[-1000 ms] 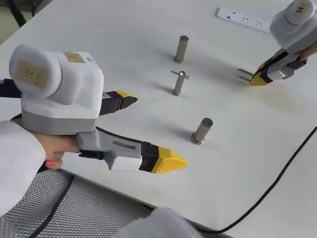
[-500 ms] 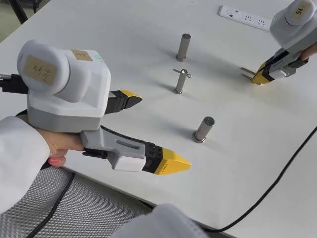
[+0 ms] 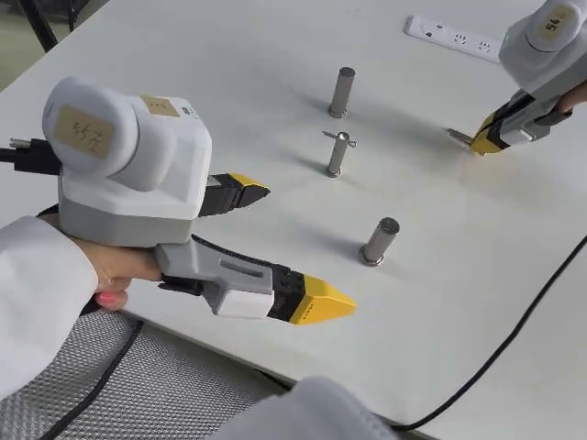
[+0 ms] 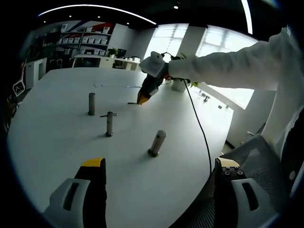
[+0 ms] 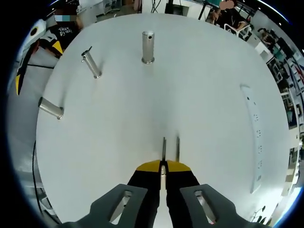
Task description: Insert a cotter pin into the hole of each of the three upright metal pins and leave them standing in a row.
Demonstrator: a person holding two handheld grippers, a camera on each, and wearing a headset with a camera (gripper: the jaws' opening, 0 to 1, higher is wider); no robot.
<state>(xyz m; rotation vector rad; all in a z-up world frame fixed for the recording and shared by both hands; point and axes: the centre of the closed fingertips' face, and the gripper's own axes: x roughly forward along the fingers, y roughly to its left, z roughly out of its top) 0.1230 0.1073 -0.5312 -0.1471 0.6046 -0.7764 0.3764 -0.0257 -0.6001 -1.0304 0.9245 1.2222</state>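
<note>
Standing in a row on the white table, three metal pins are logged in the head view: far pin, middle pin and near pin, spaced well apart. A fitted cotter pin is carried crosswise through the hole at the top of the middle pin. The far pin's cross hole is resolved in the right gripper view and is seen open; the near pin's hole cannot be told in any view.

The right gripper is held low over the table, right of the row. Its jaws are clamped tight on a loose cotter pin, whose two legs are pointed forward. Contact with the table cannot be told.

The left gripper is gripped by a hand at the near table edge, with its jaws spread wide. In the left gripper view the row is framed ahead of those jaws.

A power strip is noted at the far edge and a black cable at the near right.
</note>
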